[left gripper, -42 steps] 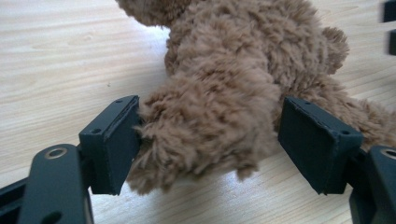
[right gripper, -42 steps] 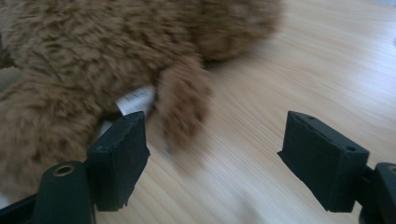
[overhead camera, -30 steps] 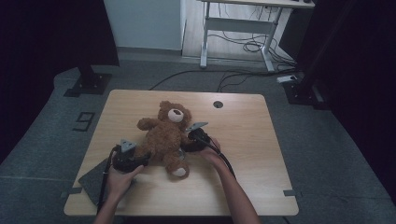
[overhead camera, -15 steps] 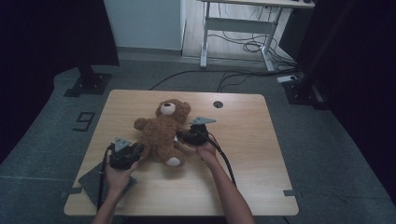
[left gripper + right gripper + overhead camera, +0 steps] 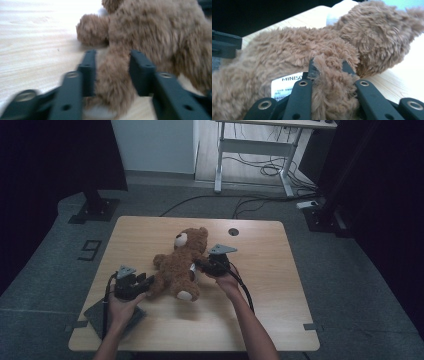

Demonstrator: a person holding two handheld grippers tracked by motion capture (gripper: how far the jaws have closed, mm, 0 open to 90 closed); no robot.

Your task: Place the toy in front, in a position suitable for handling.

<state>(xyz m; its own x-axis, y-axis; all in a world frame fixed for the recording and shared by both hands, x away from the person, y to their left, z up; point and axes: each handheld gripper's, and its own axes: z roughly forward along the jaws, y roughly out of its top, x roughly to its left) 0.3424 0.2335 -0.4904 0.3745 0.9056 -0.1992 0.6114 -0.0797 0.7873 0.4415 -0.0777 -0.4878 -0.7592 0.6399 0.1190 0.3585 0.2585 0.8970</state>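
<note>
Teddy bear [image 5: 180, 267]: arm clamped in right gripper [image 5: 202, 265], leg between left gripper [image 5: 148, 281]'s just-widening, half-open jaws.

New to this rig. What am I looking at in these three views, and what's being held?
No robot arm: a person holds a two-jaw gripper in each hand. The high view looks down on the wooden table; each gripper view comes from a camera riding on that gripper, looking along its black jaws. A brown teddy bear lies on the table. The right gripper is shut on one furry limb of it. The left gripper has another limb between its jaws, which have just been opening; fur fills the gap, with no firm squeeze visible.
</note>
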